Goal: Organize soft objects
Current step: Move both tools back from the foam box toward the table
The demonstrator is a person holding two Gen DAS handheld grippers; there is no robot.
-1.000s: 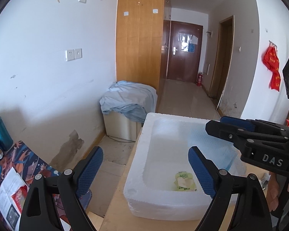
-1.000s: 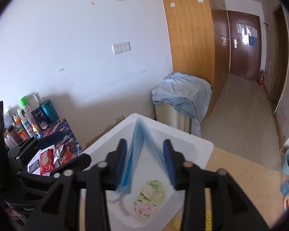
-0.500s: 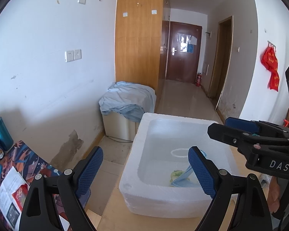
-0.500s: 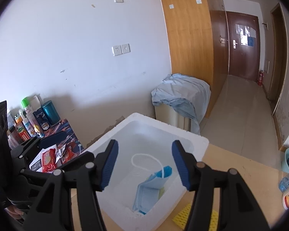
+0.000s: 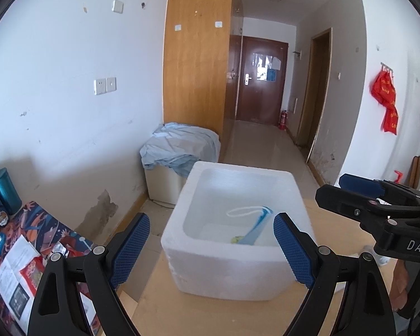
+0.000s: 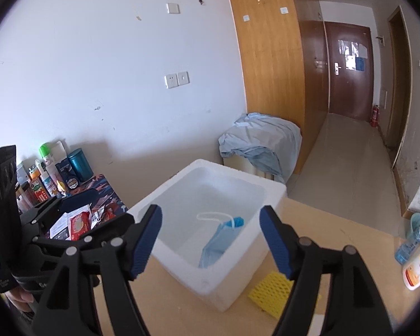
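Face mask (image 6: 219, 242), light blue with a white ear loop, lies inside the white foam box (image 6: 210, 280), leaning against the box's inner wall on the side nearer the right tool (image 6: 211, 240). Beneath it, in the left wrist view, a small green-and-yellow packet (image 5: 236, 240) shows at the box floor, mostly covered by the mask (image 5: 256, 228).

Right tool: its 2 blue-padded jaws are opening and stand apart, with nothing pressed between the pads; the mask sits below and beyond them, framed in the gap, untouched.

Left tool (image 5: 211, 247): jaws spread wide and empty, hovering on the near side of the box (image 5: 224, 268); the mask lies ahead of it, closer to its right-hand pad. The right tool (image 5: 358, 193) appears at the right edge of this view, beside the box (a hand (image 5: 400, 285) shows below it).

Foam box rests on the light wooden surface (image 6: 336, 240), at its far-left corner. A yellow sponge (image 6: 271, 288) lies on the surface just beside the box's near corner. A white bottle (image 6: 417, 268) and a blue-capped bottle (image 6: 408, 245) lie near the right edge of the surface, well apart from the box.
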